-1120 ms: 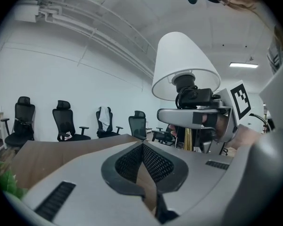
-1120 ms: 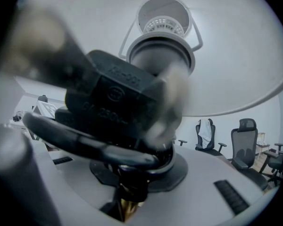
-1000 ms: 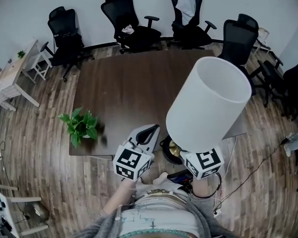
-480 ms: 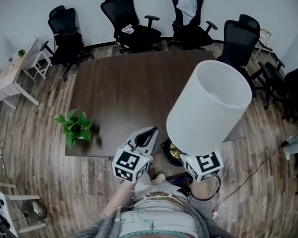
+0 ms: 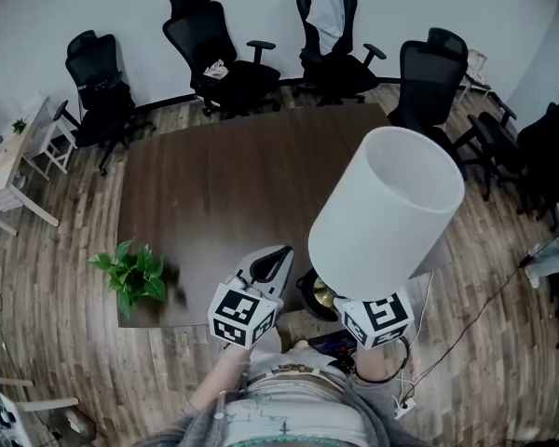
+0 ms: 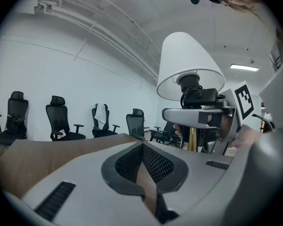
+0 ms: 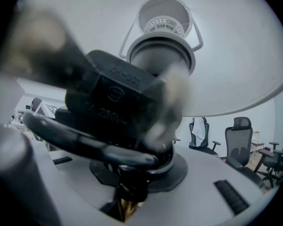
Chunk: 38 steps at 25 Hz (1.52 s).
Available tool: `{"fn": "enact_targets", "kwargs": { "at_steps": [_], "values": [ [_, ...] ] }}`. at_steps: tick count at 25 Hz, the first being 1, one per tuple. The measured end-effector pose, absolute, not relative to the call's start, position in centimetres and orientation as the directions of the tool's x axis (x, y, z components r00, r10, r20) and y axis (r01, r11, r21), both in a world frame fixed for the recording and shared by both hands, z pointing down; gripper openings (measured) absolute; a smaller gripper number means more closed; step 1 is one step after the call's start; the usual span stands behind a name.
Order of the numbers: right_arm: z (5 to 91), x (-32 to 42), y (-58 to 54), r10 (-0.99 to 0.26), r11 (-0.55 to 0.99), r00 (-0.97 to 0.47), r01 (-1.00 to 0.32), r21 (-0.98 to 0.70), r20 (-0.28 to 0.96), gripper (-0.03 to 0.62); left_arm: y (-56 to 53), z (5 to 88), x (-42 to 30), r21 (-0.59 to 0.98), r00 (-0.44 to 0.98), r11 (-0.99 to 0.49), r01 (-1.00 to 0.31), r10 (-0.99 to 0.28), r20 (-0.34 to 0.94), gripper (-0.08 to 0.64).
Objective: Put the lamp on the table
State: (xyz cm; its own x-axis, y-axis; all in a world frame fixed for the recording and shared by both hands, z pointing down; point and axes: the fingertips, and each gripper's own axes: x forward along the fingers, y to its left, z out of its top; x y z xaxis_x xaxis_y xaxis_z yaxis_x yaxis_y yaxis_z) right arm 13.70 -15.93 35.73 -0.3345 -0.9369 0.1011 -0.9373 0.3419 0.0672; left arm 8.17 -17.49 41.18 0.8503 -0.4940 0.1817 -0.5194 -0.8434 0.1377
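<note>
The lamp (image 5: 387,212) has a big white shade, a brass stem and a black base. It hangs upright over the near right edge of the dark brown table (image 5: 224,175). My right gripper (image 5: 354,301) is shut on the stem just below the socket. In the right gripper view the shade (image 7: 236,55) fills the top, and the jaws (image 7: 132,182) clamp the stem under the black switch block. My left gripper (image 5: 265,268) is shut and empty, left of the lamp over the table's near edge. The left gripper view shows its jaws (image 6: 142,147) together, with the lamp (image 6: 188,65) to the right.
A potted green plant (image 5: 130,273) stands on the table's near left corner. Black office chairs (image 5: 224,59) line the far side and the right. A small pale table (image 5: 5,166) is at the far left. Cables (image 5: 466,324) lie on the wood floor at the right.
The table and plant have slid down and left in the head view. Both grippers and the lamp now reach further over the table's near edge. Neither grip has changed.
</note>
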Motion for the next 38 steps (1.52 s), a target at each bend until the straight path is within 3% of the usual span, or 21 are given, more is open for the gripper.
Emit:
{"fn": "enact_targets", "kwargs": {
  "at_steps": [25, 38],
  "values": [
    [37.2, 13.2, -26.4, -0.971, 0.21, -0.198, -0.974, 0.082, 0.135, 0.091, -28.9, 42.5, 8.0, 0.16, 0.918, -0.911, -0.38, -0.35, 0.188, 0.011],
    [36.3, 15.3, -29.0, -0.936, 0.337, -0.325, -0.938, 0.078, 0.134, 0.091, -30.4, 42.5, 9.0, 0.17, 0.859, -0.847, -0.504, -0.47, 0.203, 0.011]
  ]
}}
